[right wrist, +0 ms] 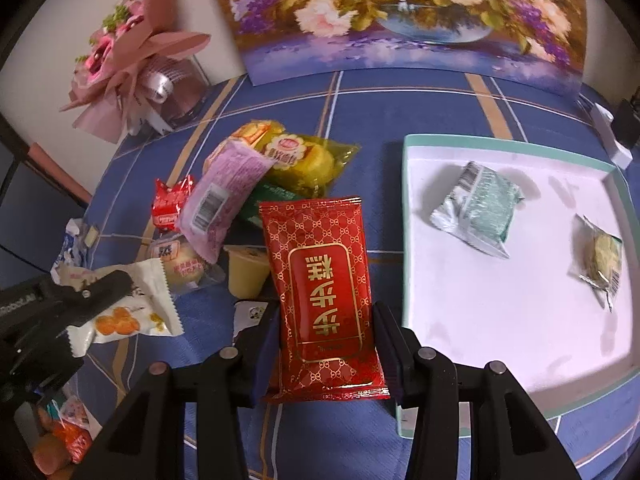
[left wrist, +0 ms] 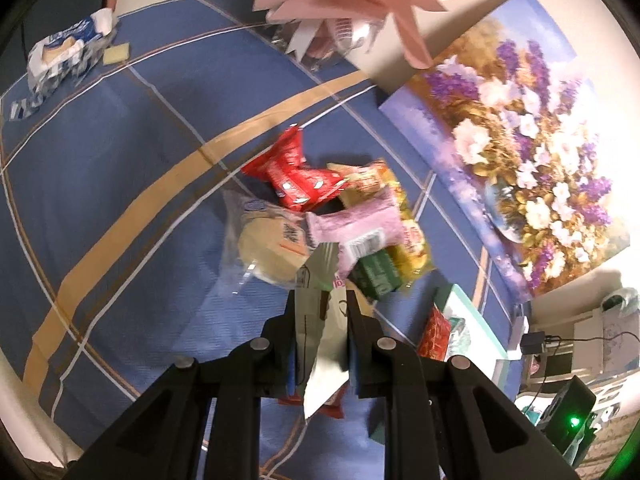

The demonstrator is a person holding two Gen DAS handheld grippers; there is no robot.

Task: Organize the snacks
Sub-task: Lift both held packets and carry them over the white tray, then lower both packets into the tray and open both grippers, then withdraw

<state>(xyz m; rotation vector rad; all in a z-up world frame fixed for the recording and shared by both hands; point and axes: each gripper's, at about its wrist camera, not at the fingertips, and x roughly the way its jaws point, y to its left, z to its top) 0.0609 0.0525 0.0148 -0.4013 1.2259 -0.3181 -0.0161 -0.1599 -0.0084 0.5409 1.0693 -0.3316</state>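
Gripped between the pads of the right claw [right wrist: 326, 344], a red packet with gold lettering [right wrist: 320, 280] hangs above the blue checked tablecloth [right wrist: 400, 96], just left of the white tray [right wrist: 412, 280]. Two wrapped snacks already lie in that tray: a pale green packet [right wrist: 478, 214] and a clear-wrapped cookie [right wrist: 600, 260]. The left claw [left wrist: 322, 300] is closed tight on a white packet printed with oranges [right wrist: 120, 308], raised over the table. Beyond both, a heap of snacks [right wrist: 248, 184] sits mid-table. A flower painting [right wrist: 400, 12] leans against the wall, and a pink bouquet [right wrist: 132, 60] lies at the far left corner.
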